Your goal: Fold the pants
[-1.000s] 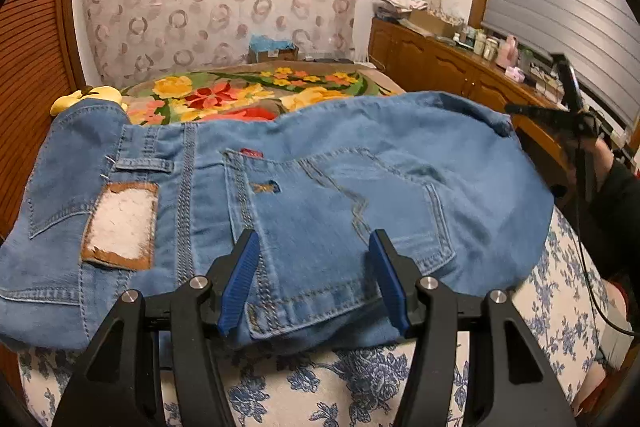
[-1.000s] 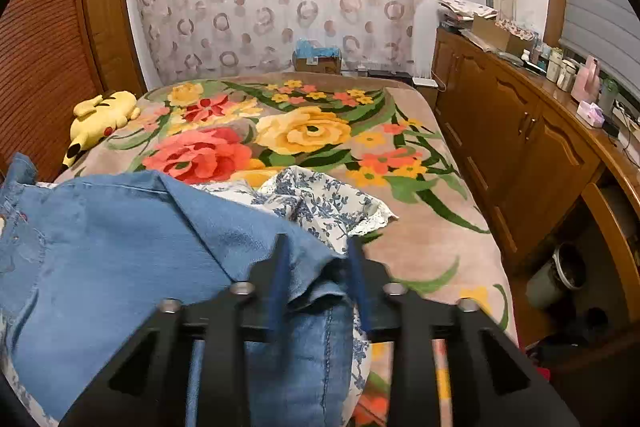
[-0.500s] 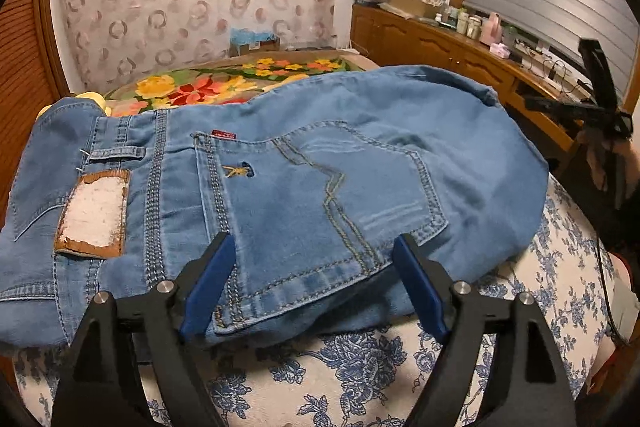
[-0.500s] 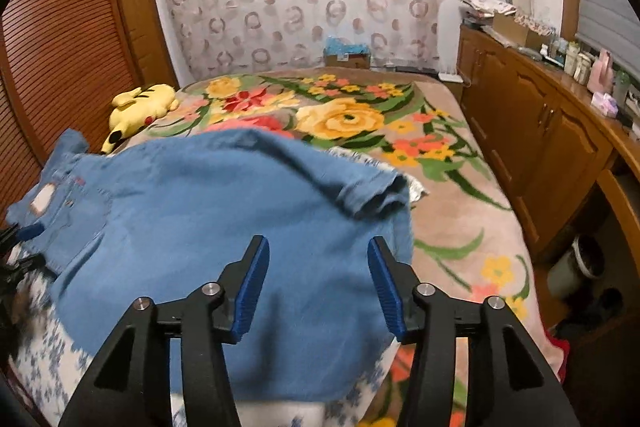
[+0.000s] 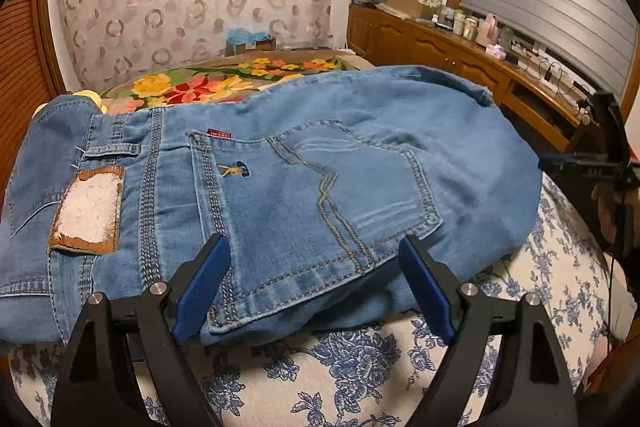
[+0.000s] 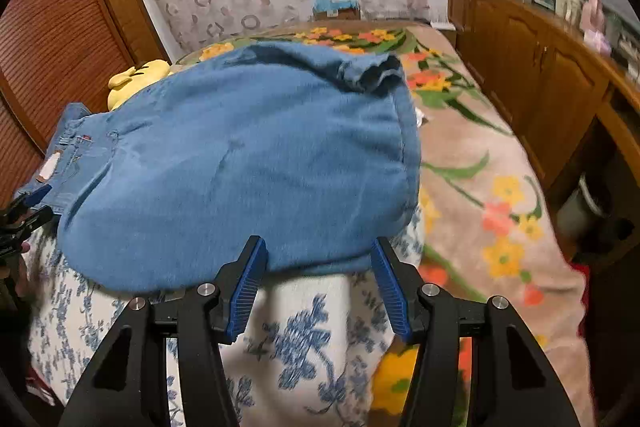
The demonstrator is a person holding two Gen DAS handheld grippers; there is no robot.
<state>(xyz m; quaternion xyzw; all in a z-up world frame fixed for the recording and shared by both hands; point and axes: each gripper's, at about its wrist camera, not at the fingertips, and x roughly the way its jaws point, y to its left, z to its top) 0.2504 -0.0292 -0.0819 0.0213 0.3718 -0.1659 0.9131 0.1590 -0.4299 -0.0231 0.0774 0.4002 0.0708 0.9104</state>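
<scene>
The blue jeans [image 5: 304, 183] lie folded on a white cloth with blue flowers [image 5: 340, 379] on the bed. Their back pocket and leather waist patch [image 5: 88, 211] face up at the left. My left gripper [image 5: 316, 283] is open, its blue pads just at the near edge of the jeans, holding nothing. In the right wrist view the jeans [image 6: 248, 163] lie in a rounded pile with the leg hems [image 6: 372, 71] on top at the far end. My right gripper [image 6: 318, 285] is open and empty, just short of their near edge.
A flowered blanket [image 6: 480, 155] covers the bed to the right. A yellow plush toy [image 6: 136, 79] lies at the far left. A wooden cabinet [image 6: 552, 75] with bottles runs along the right wall. A wooden slatted door [image 6: 52, 35] stands on the left.
My right gripper let go of the jeans' hem, opened and drew back to the near edge. My left gripper opened wider and backed off slightly. The jeans settled flat.
</scene>
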